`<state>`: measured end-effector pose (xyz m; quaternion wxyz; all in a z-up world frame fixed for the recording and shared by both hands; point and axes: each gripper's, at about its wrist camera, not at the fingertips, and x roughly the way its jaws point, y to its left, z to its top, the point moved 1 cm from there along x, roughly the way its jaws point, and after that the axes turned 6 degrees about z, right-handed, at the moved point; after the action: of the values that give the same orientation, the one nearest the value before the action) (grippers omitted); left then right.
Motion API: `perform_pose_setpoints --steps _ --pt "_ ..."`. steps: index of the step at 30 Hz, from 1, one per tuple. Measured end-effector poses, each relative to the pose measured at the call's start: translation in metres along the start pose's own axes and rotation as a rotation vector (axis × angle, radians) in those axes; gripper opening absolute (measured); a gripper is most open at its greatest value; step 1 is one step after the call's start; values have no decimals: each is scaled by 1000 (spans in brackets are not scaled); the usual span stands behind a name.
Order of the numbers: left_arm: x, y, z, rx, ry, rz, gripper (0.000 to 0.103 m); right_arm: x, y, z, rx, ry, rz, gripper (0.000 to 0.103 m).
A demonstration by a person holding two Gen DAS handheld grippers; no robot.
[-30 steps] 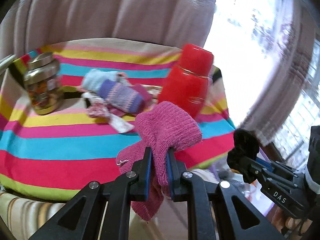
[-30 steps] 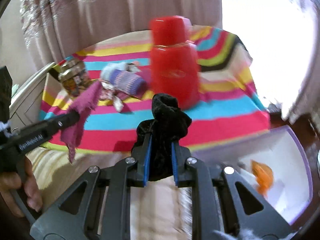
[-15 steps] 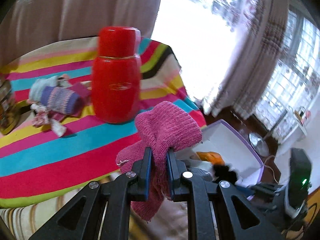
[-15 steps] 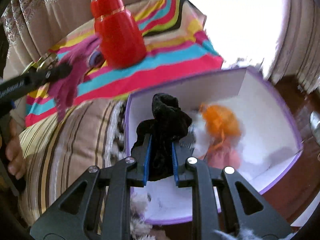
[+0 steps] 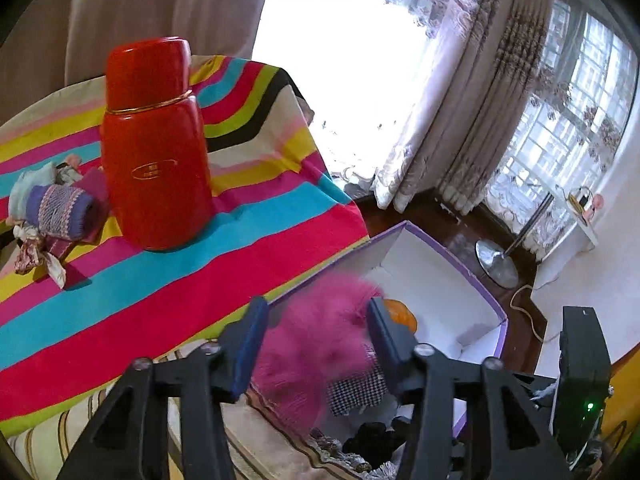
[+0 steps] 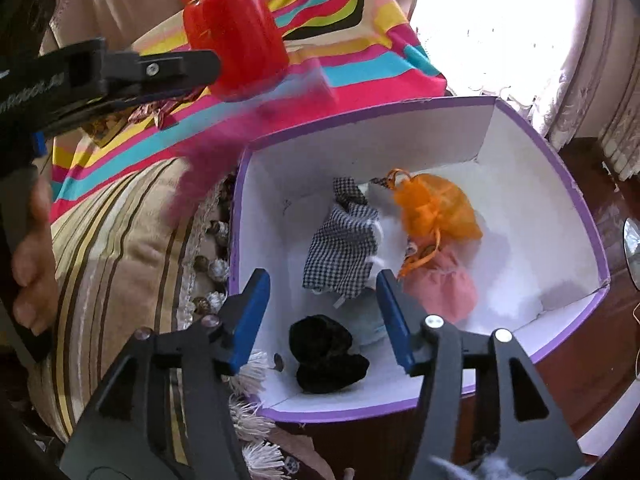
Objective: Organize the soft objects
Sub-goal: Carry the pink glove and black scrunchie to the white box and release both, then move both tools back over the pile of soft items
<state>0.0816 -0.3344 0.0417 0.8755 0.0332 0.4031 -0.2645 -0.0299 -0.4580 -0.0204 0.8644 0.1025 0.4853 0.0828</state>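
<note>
The pink knitted sock (image 5: 320, 344) shows as a motion-blurred smear between the spread fingers of my left gripper (image 5: 316, 344), which I hold wide apart and gripping nothing; the sock looks to be in the air, just above the near corner of the white cardboard box with a purple rim (image 5: 452, 256), though the blur keeps me from telling whether it touches either pad. Beyond it on the striped, many-coloured cloth (image 5: 200, 264) stands a red flask with a gold band (image 5: 154, 144), and beside the flask lies a small heap of soft things, a purple knitted roll (image 5: 56, 210) among them, which I judge still has to go into the box. From my right wrist camera, my right gripper (image 6: 324, 312) also stands wide and empty over the box; a black fuzzy sock (image 6: 324, 354) lies on the box floor just below the fingers. Further in rest a black-and-white checked cloth (image 6: 344, 256), an orange gauze pouch (image 6: 436, 208) and a salmon-pink cloth pouch (image 6: 444, 288). The pink blur (image 6: 208, 156) sits over the box's left rim (image 6: 236, 208), so I cannot say it will land inside. By my reckoning the sorting is well along, with the heap on the cloth left.
</note>
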Motion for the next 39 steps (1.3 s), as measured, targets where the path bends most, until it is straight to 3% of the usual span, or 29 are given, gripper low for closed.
perform_pose_setpoints --steps 11,18,26,39 --pt "-15 31 -2 -61 -22 27 54 -7 19 17 -37 -43 -9 59" --pt "-33 64 -6 -90 -57 60 54 -18 61 46 -122 -156 -23 59" --pt "-51 143 -15 -219 -87 120 54 -3 117 77 -190 -188 62 59" --pt "-72 265 -21 -444 -132 207 54 41 206 126 -382 -209 88 61"
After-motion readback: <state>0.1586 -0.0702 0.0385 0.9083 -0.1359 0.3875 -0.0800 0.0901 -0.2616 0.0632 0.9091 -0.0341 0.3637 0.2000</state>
